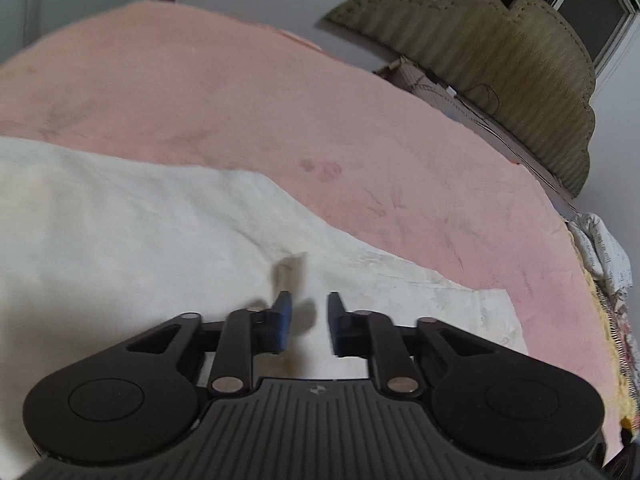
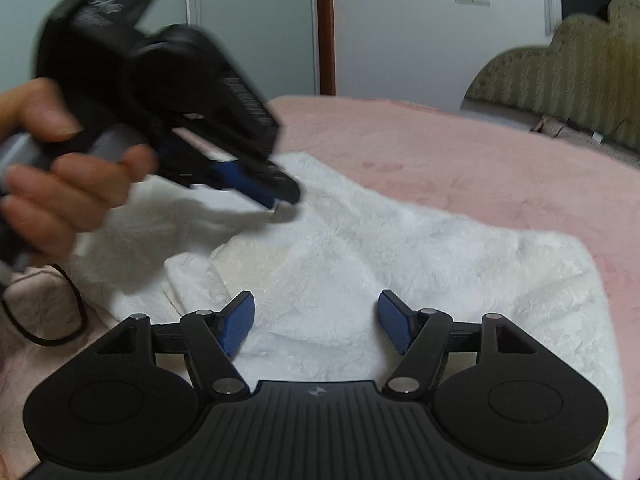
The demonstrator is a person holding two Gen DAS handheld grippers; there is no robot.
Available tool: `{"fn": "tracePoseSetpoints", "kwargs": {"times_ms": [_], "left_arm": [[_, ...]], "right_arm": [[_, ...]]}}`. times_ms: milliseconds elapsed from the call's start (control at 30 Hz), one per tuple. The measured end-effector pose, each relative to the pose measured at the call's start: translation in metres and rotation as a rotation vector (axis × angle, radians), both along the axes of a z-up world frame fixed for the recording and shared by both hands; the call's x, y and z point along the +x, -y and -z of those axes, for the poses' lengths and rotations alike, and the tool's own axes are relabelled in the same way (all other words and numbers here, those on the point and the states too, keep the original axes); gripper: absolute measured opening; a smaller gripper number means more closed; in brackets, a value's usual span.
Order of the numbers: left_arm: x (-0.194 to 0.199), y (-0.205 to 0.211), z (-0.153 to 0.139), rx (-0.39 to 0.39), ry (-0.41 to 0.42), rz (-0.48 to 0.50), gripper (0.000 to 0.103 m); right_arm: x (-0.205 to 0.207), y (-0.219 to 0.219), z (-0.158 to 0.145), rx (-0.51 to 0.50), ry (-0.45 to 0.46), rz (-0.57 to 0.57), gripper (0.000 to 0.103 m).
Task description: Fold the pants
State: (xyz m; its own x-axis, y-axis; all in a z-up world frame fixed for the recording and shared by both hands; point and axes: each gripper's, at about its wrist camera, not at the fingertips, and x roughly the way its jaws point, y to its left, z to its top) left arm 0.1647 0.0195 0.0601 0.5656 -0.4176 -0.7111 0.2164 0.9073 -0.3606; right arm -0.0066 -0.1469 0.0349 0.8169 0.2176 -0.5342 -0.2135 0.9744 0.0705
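White pants (image 2: 360,248) spread on pink bed (image 2: 480,152), left gripper (image 1: 309,320) above them, jaws narrowly parted, empty, right gripper (image 2: 316,324) jaws wide, released, cloth just below.

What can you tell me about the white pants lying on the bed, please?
The white pants look like soft, fuzzy fabric, crumpled and lying flat on the pink blanket. One layer is folded over near the middle, and a squarish end lies at the right in the right wrist view. The left gripper and the right gripper hover over them with jaws apart, nothing between.
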Motion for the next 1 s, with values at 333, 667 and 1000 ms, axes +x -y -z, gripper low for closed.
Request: {"fn": "tracePoseSetpoints", "kwargs": {"times_ms": [333, 667, 1000], "left_arm": [[-0.068, -0.062, 0.001, 0.139, 0.1, -0.059, 0.04], [-0.131, -0.156, -0.029, 0.175, 0.243, -0.331, 0.05], [-0.136, -0.284, -0.006, -0.275, 0.028, -0.673, 0.049]], "right_arm": [[-0.001, -0.038, 0.001, -0.07, 0.008, -0.157, 0.073], [-0.011, -0.09, -0.016, -0.155, 0.15, -0.327, 0.073], [-0.006, -0.198, -0.012, -0.316, 0.291, -0.636, 0.05]]}}
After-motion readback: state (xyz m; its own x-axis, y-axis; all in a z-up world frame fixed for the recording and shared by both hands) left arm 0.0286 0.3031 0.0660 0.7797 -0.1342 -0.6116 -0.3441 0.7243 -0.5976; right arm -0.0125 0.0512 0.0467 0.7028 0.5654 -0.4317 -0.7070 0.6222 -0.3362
